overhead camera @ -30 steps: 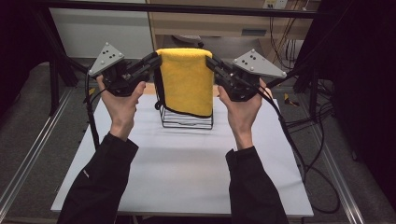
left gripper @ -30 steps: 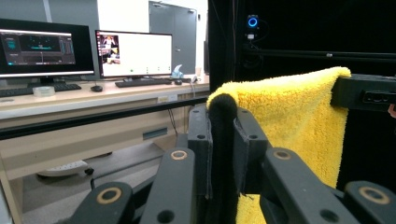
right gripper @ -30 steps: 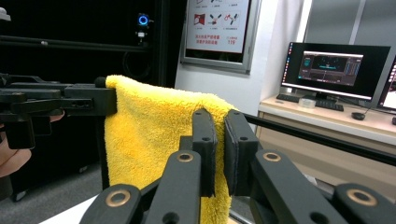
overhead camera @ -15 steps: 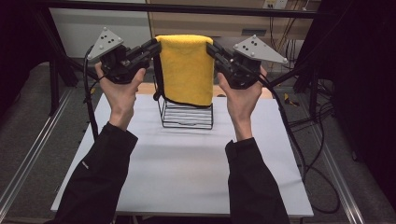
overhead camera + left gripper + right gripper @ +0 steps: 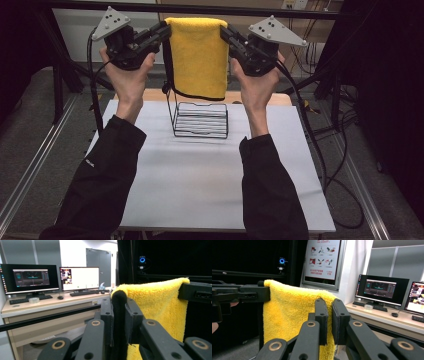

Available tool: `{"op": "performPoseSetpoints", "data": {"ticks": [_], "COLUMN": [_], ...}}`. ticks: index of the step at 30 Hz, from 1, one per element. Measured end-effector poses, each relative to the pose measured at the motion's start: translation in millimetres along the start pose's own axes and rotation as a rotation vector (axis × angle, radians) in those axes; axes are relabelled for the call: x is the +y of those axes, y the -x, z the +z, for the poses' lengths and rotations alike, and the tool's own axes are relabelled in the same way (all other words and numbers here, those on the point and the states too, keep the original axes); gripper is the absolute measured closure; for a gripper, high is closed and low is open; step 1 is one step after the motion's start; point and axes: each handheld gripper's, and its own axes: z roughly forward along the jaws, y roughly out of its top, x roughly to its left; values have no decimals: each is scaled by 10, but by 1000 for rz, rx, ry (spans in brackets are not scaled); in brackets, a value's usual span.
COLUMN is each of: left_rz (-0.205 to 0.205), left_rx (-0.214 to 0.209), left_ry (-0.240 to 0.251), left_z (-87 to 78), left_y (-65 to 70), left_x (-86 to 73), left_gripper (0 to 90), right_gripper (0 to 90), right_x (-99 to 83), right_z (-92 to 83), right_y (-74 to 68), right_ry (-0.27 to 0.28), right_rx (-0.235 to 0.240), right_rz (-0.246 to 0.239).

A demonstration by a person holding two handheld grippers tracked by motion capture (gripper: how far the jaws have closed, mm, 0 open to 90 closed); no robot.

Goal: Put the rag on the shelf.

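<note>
The fingers of the left gripper are clamped on the black-edged top corner of a yellow towel, and the fingers of the right gripper pinch the opposite top corner. Between the two grippers the towel's upper edge runs level and taut, and the cloth hangs down flat, doubled over along that edge, with a dark trim along its bottom hem. It is held in the air above a black wire rack that stands on the white counter; the hem hangs just above the rack's top, whether touching I cannot tell. In the left gripper view the towel spreads away toward the right gripper. Behind stands a desk with two monitors.
</note>
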Motion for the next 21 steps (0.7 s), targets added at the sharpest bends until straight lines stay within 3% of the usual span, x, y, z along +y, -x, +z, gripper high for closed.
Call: {"op": "performPoseSetpoints", "data": {"ticks": [12, 21], "left_rz": [31, 3], "left_rx": [26, 35], "left_ry": [0, 1], "left_z": [154, 291], "left_y": [-92, -223], "left_x": [115, 86], "left_gripper": [788, 788], "right_gripper": [846, 845], "right_x": [45, 63], "right_z": [204, 364], "right_y": [138, 196], "right_ry": [11, -1], "right_rx": [-3, -15], "right_rz": [29, 7]}}
